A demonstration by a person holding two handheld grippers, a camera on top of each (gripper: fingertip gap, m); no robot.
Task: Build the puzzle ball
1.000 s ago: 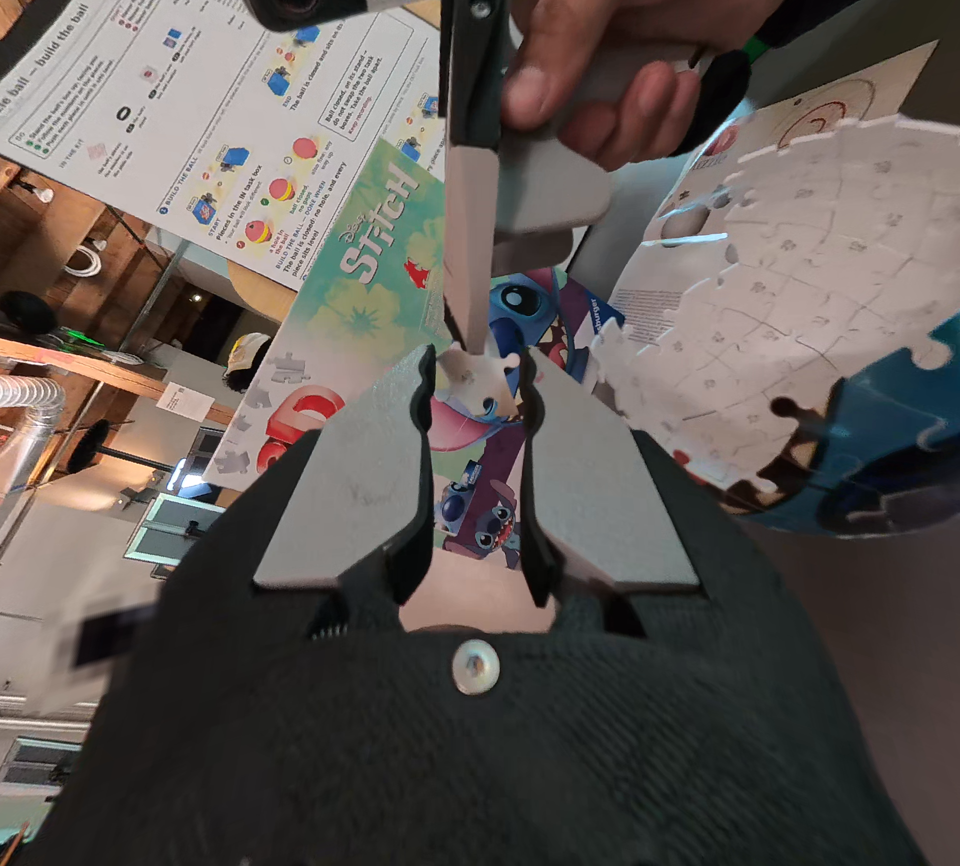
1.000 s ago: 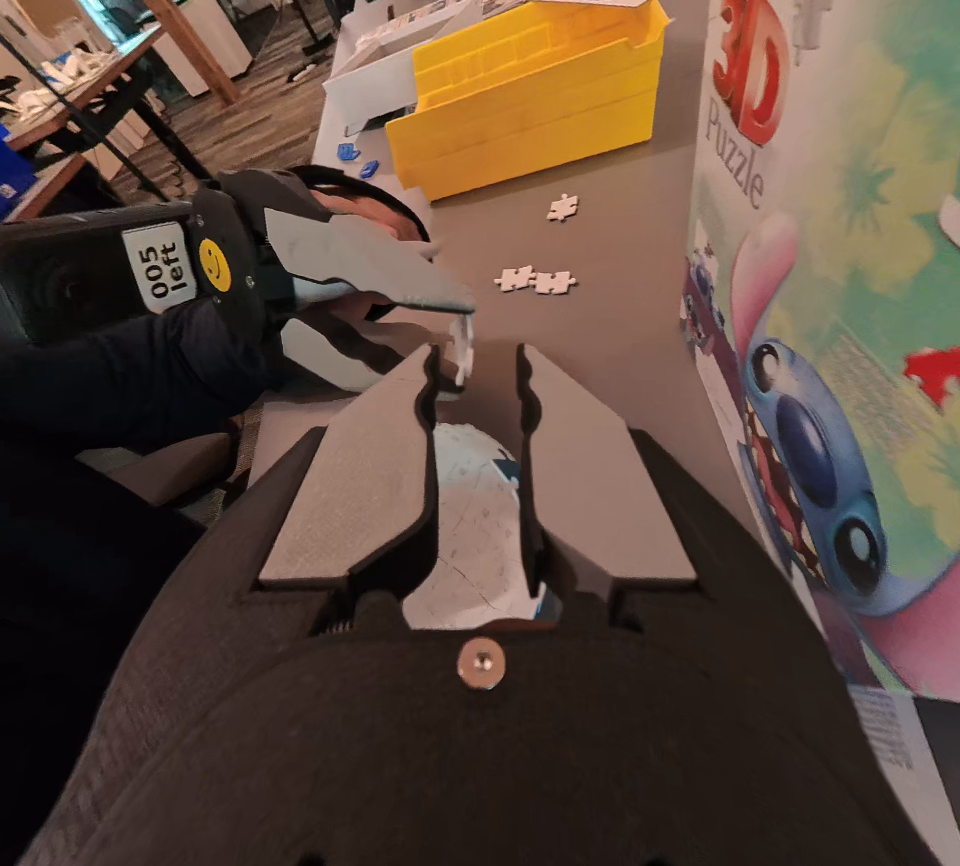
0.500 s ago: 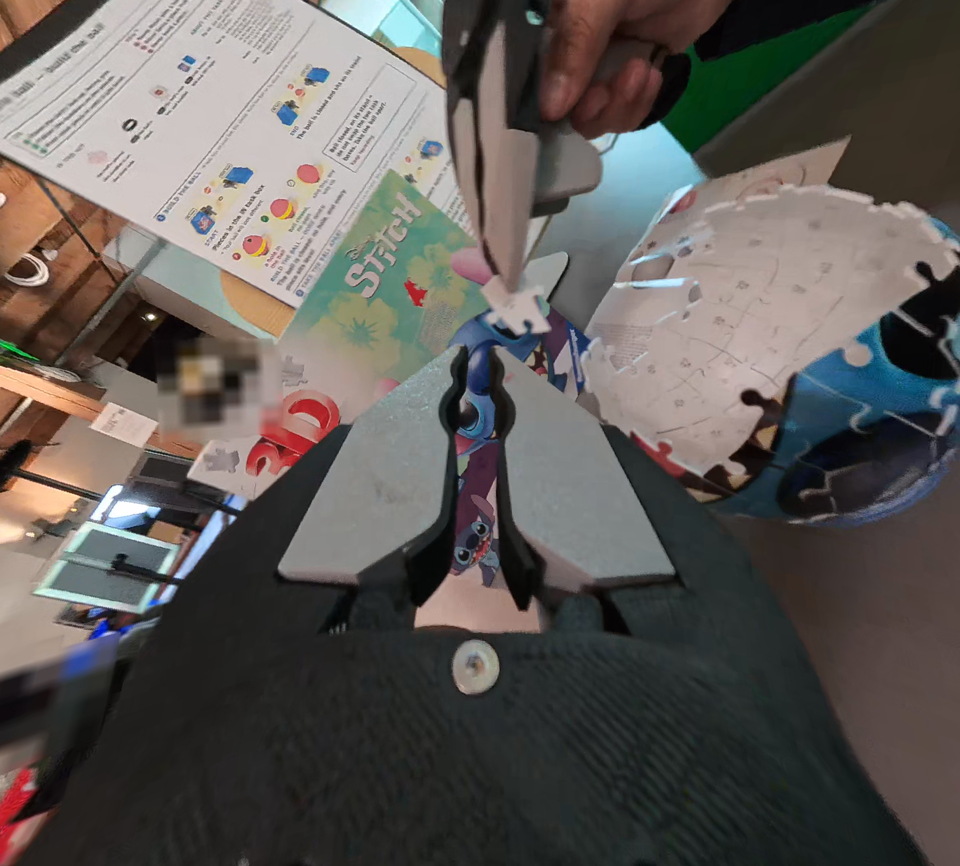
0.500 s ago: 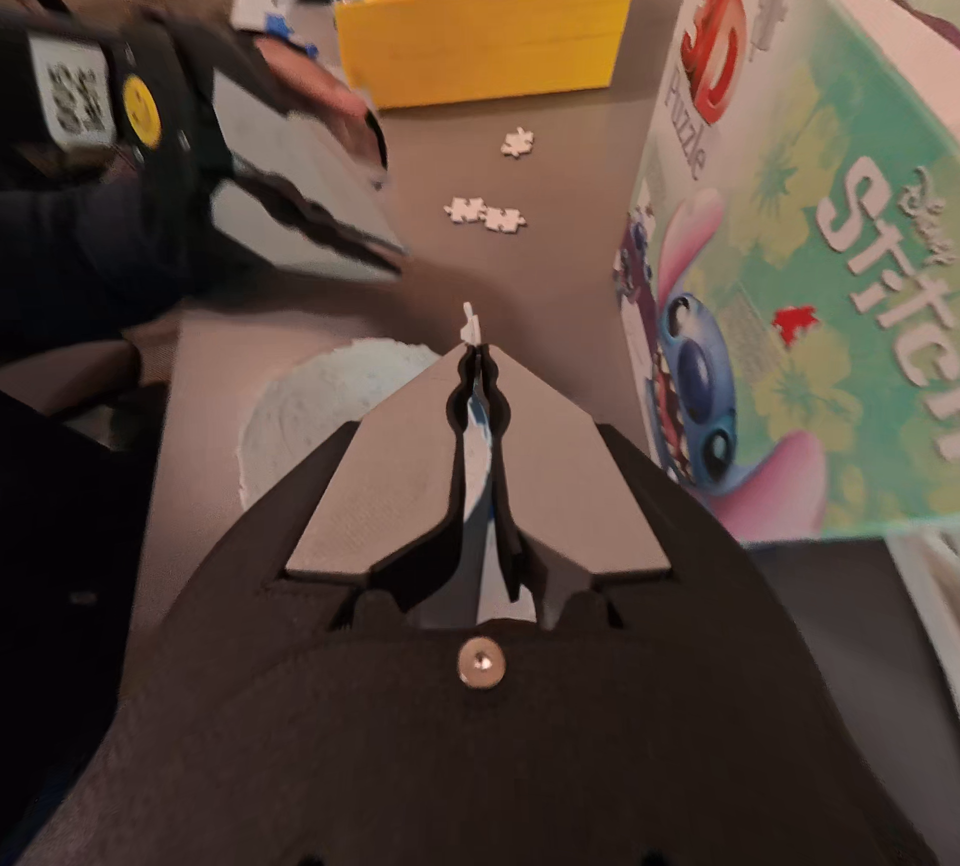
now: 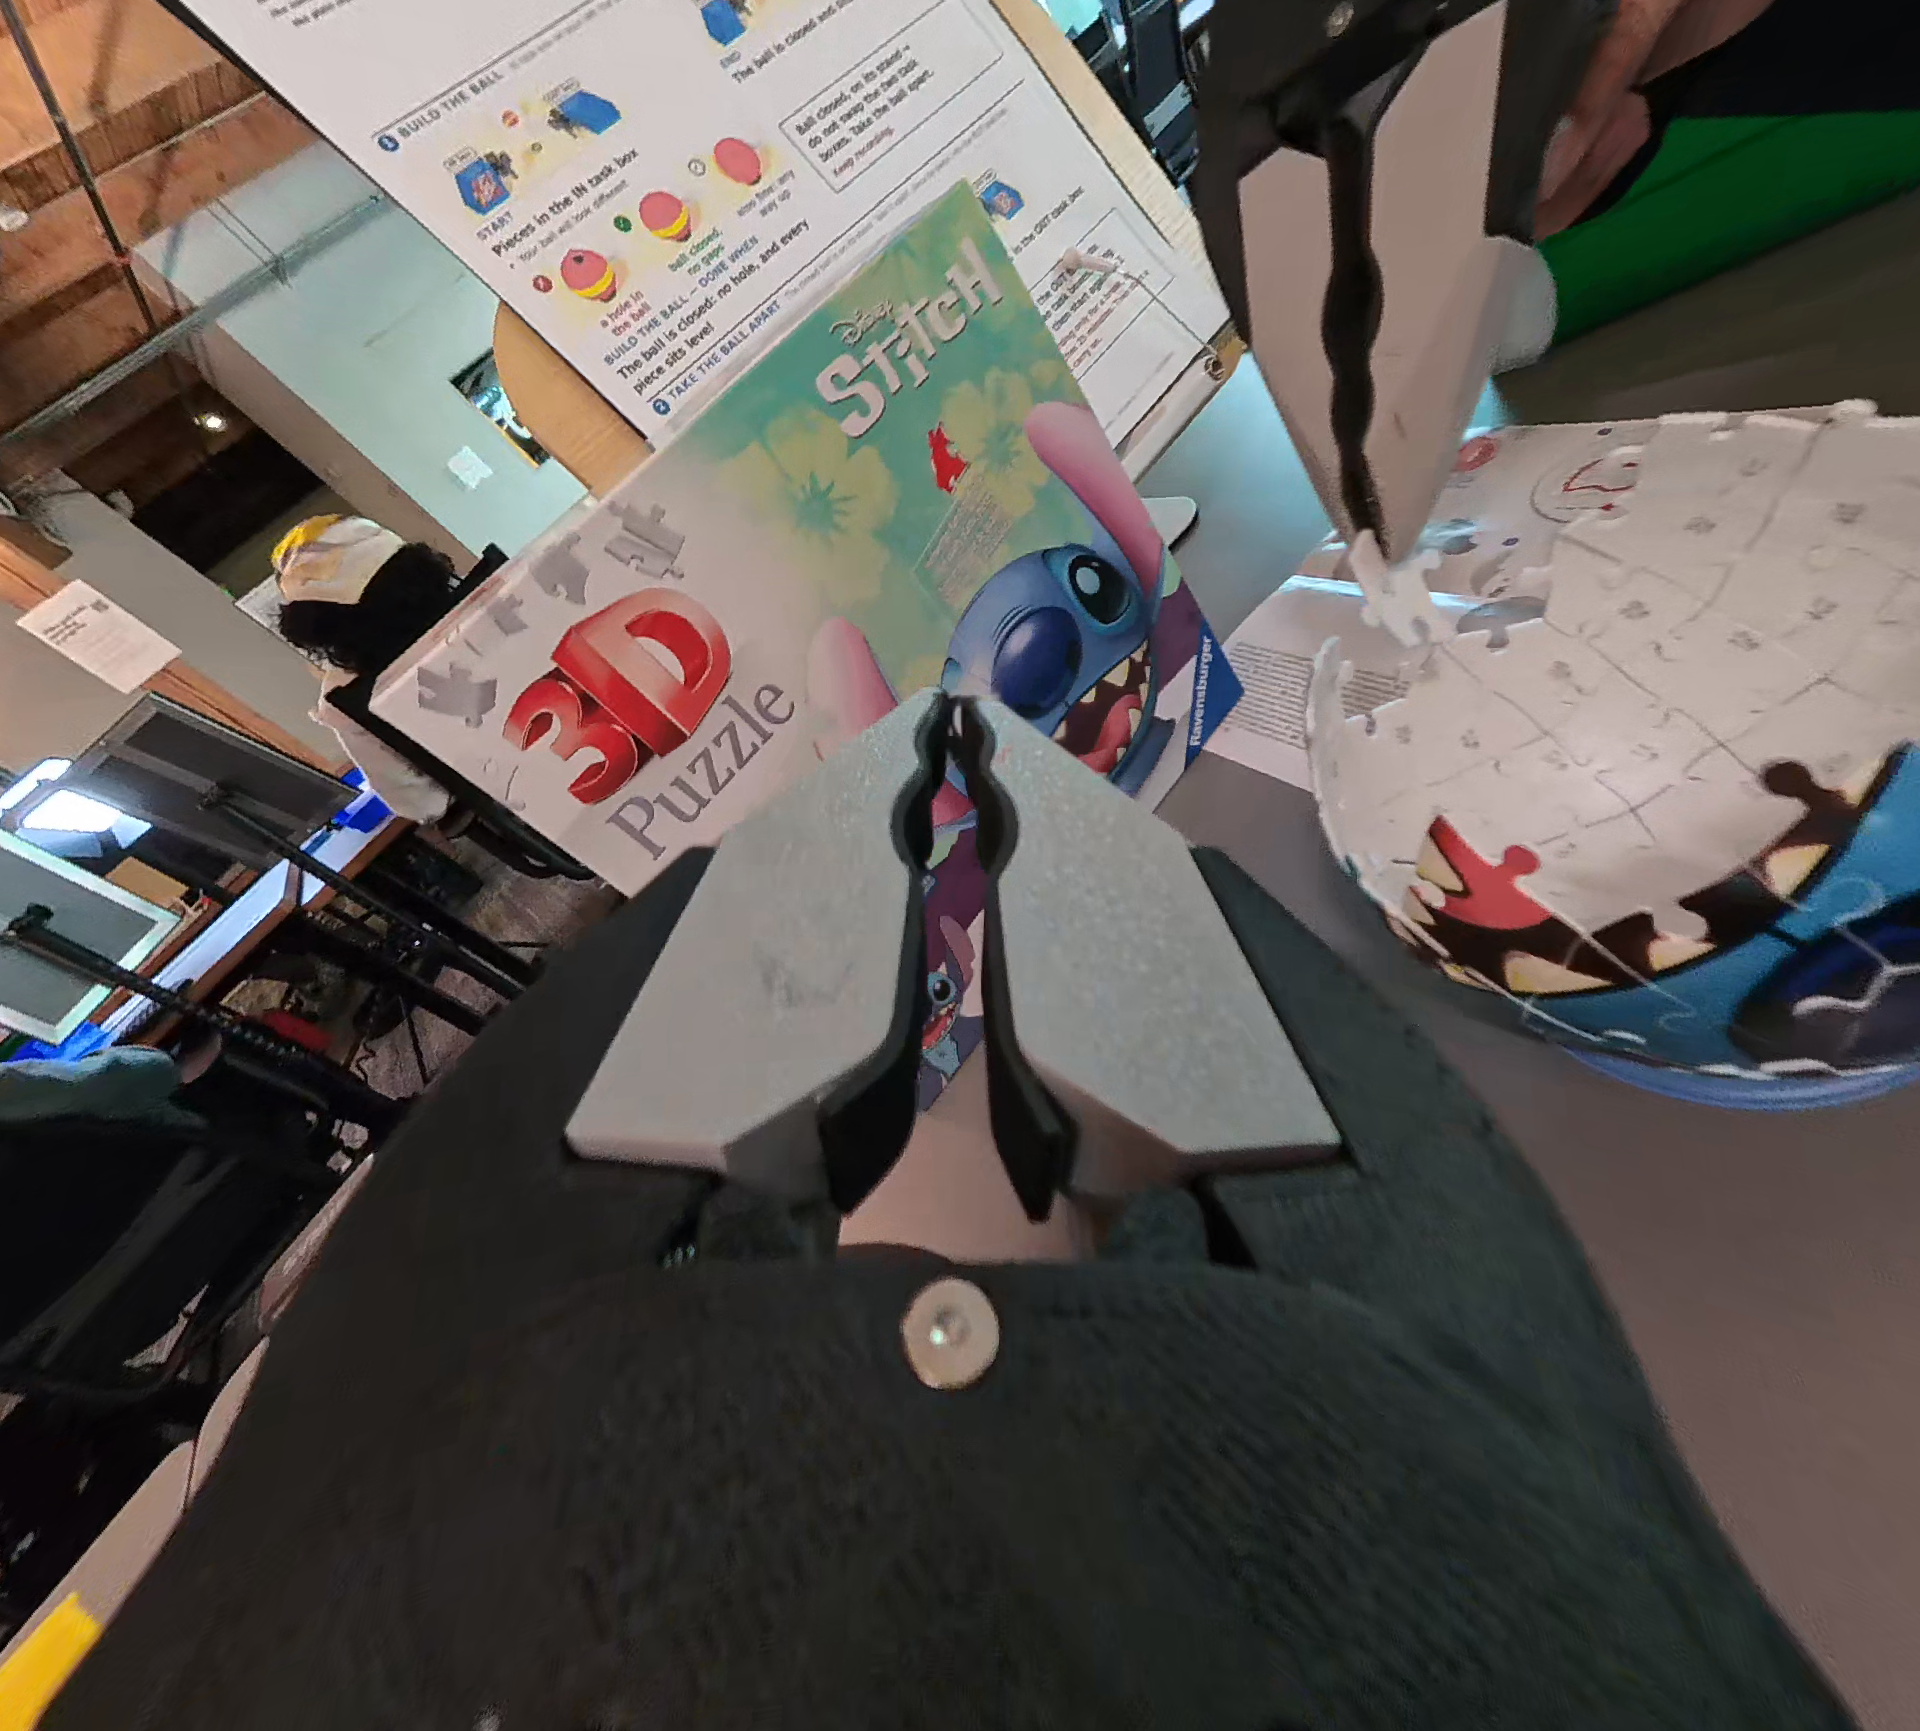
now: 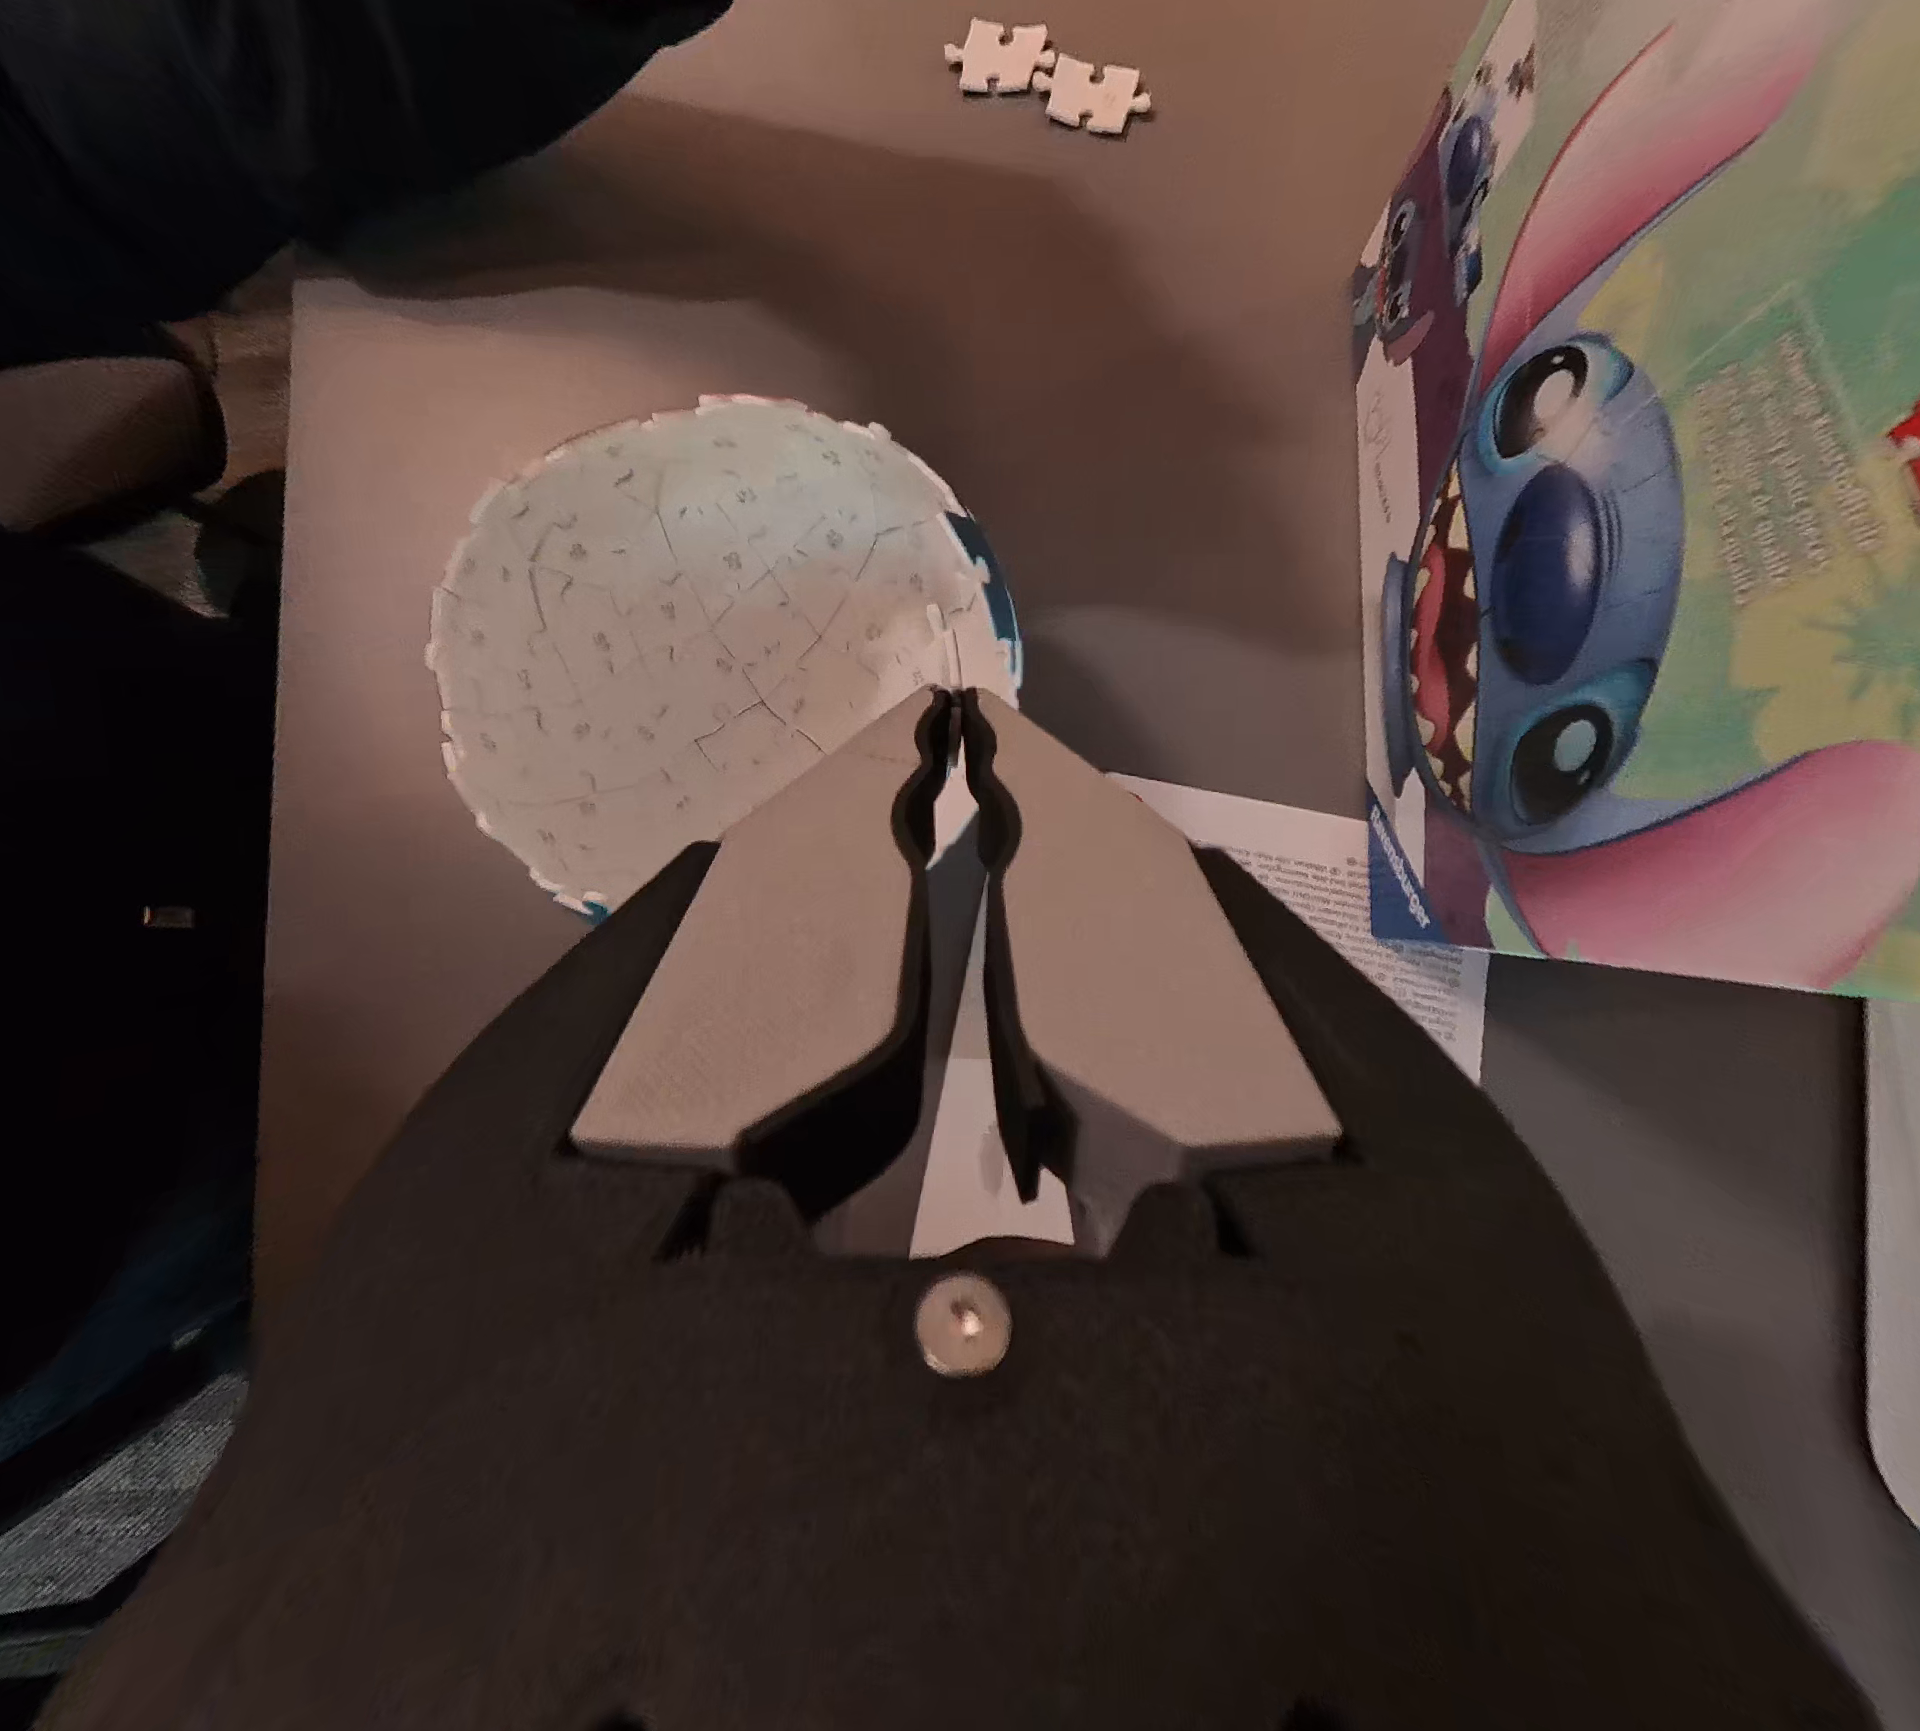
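Half-built ball (image 5: 1621,746) sits on grey desk (image 5: 1714,1318) like a bowl: white numbered inside, blue and black printed outside. Right claw (image 5: 1369,538) pinches a white piece (image 5: 1392,590) at the ball's rim; left claw (image 5: 956,713) nearly closed, empty. Illustrated puzzle box (image 5: 831,601) stands beside, printed instruction board (image 5: 582,71) behind, three loose pieces (image 6: 1049,76) on desk.

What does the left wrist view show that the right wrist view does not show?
Only the left wrist view shows the instruction board and the ball's coloured outside. Only the right wrist view shows three loose pieces on the table. Both show the half-built puzzle ball, the puzzle box, and the right claw shut on a white piece at the ball's rim.
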